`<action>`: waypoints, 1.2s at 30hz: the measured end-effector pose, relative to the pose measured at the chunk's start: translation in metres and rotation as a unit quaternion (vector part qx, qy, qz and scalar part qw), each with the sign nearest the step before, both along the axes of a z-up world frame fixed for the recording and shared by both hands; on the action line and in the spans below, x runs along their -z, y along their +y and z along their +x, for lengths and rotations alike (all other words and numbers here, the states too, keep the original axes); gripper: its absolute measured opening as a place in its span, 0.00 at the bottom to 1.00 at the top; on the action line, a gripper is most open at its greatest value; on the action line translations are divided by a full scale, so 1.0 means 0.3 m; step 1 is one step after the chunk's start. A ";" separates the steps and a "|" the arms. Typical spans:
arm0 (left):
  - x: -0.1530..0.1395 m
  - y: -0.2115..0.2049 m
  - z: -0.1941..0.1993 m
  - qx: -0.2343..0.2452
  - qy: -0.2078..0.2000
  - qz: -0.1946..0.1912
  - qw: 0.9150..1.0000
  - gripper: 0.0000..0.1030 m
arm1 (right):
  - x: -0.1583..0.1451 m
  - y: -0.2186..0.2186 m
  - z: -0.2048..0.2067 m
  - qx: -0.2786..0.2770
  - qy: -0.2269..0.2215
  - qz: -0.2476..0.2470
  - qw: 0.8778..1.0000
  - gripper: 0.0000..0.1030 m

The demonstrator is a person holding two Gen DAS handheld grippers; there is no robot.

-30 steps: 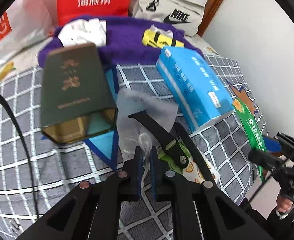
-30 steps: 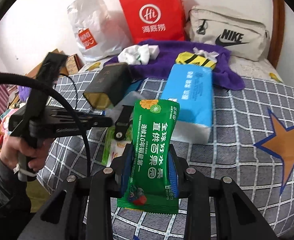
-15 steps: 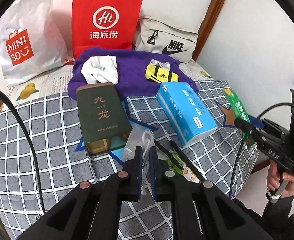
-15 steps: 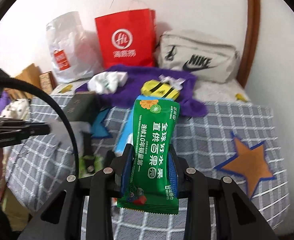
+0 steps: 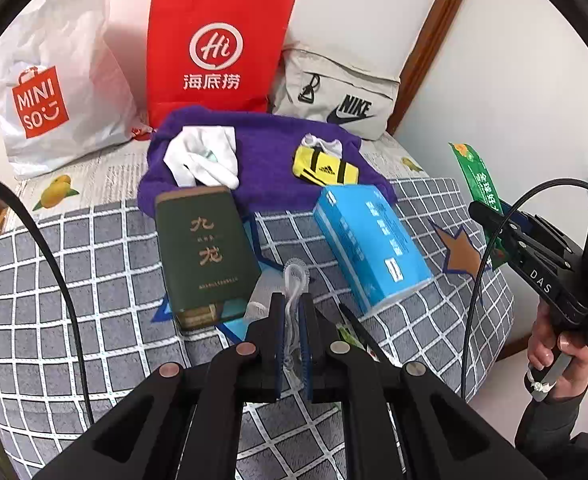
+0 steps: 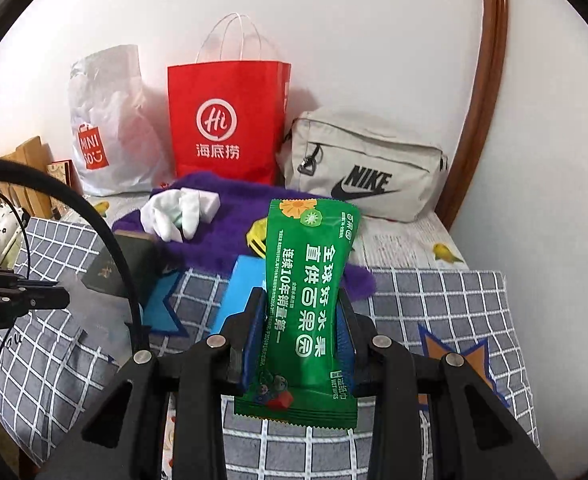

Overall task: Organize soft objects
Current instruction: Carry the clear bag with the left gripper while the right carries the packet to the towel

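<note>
My left gripper (image 5: 292, 300) is shut on a thin clear plastic packet (image 5: 295, 276), held above the grey checked bed cover (image 5: 74, 272). My right gripper (image 6: 300, 294) is shut on a green wet-wipes packet (image 6: 309, 280) that stands upright between its pads. In the left wrist view that gripper (image 5: 489, 216) and its green packet (image 5: 473, 172) show at the right, in a person's hand. A purple towel (image 5: 270, 152) lies at the back of the bed with white gloves (image 5: 202, 156) and a yellow sock (image 5: 325, 168) on it.
A dark green box (image 5: 202, 248) and a blue tissue pack (image 5: 369, 244) lie on the cover before the towel. Against the wall stand a white Miniso bag (image 5: 54, 96), a red paper bag (image 5: 214, 48) and a beige Nike bag (image 5: 333, 96). The bed's edge drops off at right.
Both grippers have risen from the bed with their packets still held. Both views have tilted up, so the bags and the wall now show in full.
</note>
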State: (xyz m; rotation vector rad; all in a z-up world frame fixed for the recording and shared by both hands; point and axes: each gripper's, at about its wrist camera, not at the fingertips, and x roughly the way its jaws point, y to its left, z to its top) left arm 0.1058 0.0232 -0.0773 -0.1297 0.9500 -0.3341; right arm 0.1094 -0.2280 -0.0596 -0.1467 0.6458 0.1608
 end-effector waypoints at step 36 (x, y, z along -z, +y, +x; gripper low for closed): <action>-0.191 -0.004 0.325 -0.008 -0.041 -0.012 0.999 0.07 | -0.080 -0.019 0.291 -0.033 0.015 0.051 0.998 0.32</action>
